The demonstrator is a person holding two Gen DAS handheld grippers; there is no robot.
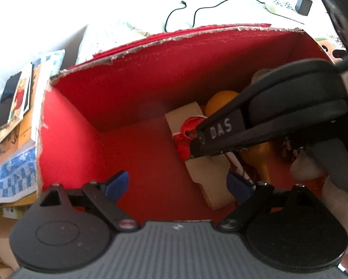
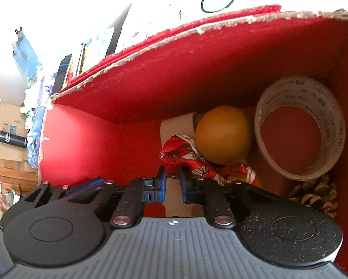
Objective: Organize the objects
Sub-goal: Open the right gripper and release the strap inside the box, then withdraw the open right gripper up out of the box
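Note:
An open red box (image 1: 150,88) fills both views. Along its right side lie a tan card piece (image 1: 209,174), a red-and-white patterned cloth (image 2: 188,153), an orange maraca-like ball (image 2: 222,134), a tape roll (image 2: 332,121) and a pine cone (image 2: 313,195). My right gripper (image 2: 172,181) is low inside the box, its blue fingers nearly together and pinching the cloth. In the left wrist view that right gripper (image 1: 195,141) comes in from the right with the red cloth (image 1: 185,139) at its tips. My left gripper (image 1: 177,184) hangs open over the box's bare red floor.
Left of the box, a stack of books (image 1: 13,107) rests on a blue checked cloth (image 1: 11,176). Behind it a black cable (image 1: 197,11) and a charger (image 1: 303,4) lie on a white surface. A person's fingers (image 1: 336,197) hold the right tool.

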